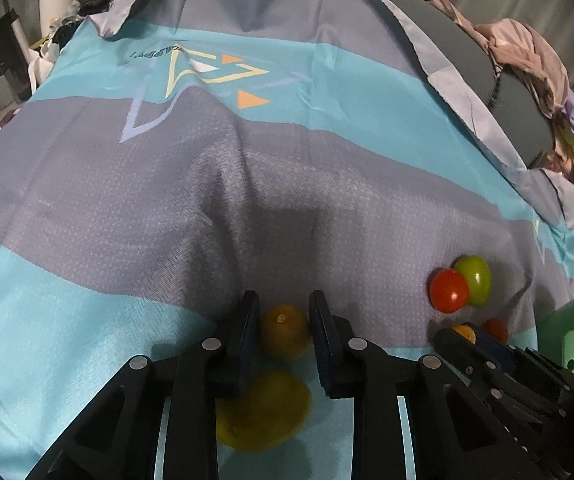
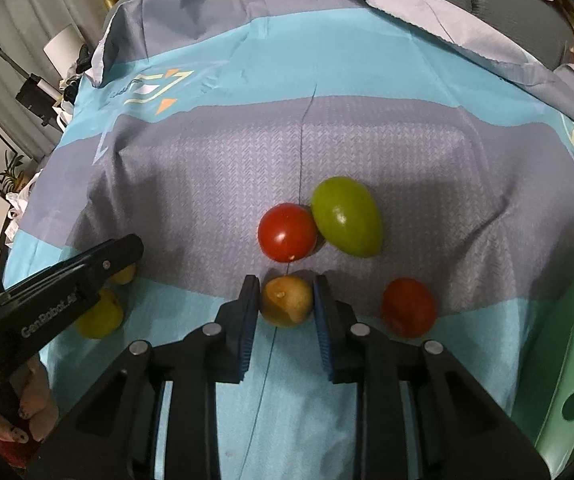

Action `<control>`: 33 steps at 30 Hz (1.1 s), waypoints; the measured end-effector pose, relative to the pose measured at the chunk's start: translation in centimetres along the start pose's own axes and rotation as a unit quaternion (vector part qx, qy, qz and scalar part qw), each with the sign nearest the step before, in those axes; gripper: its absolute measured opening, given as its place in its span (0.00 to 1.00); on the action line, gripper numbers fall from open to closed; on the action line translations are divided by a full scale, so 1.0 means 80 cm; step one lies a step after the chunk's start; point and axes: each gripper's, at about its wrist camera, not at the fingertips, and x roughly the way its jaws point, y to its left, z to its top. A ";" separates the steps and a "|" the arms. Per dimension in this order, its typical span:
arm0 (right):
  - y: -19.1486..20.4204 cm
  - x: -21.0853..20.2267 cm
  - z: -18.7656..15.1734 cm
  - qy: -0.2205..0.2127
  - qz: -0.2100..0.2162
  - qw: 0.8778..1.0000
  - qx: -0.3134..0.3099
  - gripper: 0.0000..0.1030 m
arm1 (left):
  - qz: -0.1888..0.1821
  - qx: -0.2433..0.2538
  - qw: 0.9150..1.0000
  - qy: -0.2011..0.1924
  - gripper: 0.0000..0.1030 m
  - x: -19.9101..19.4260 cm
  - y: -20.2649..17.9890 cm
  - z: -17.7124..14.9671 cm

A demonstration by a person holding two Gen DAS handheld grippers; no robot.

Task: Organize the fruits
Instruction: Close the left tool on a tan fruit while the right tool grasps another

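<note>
The only writing that reads clearly is "GenRobot.AI", printed in white along the side of the left gripper (image 2: 127,264) as the right wrist view shows it; the dark lettering beside the triangle emblem (image 1: 207,68) on the blue and grey cloth (image 1: 287,160) is too distorted to read. In the left wrist view the left gripper (image 1: 283,312) has its jaws drawn in on a small orange-yellow fruit (image 1: 285,330), both pads touching its sides, and a larger yellow fruit (image 1: 263,412) lies on the cloth below and behind the fingertips, between the two fingers. The right gripper (image 2: 285,294) likewise has its jaws closed against a small yellow-brown fruit (image 2: 287,300) held between the blue pads. Just ahead of those jaws sit a red tomato (image 2: 287,232) and a green oval fruit (image 2: 345,216), touching each other. To the right of the right finger lies an orange-red fruit (image 2: 409,306), apart from the pad. Further right stands a pale green plastic container (image 2: 567,360) at the frame's edge.
</note>
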 end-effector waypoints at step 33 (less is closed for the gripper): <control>-0.021 -0.128 -0.082 -0.093 0.079 0.992 0.032 0.27 | -0.098 0.059 0.990 -0.085 0.25 -0.119 -0.058 -0.055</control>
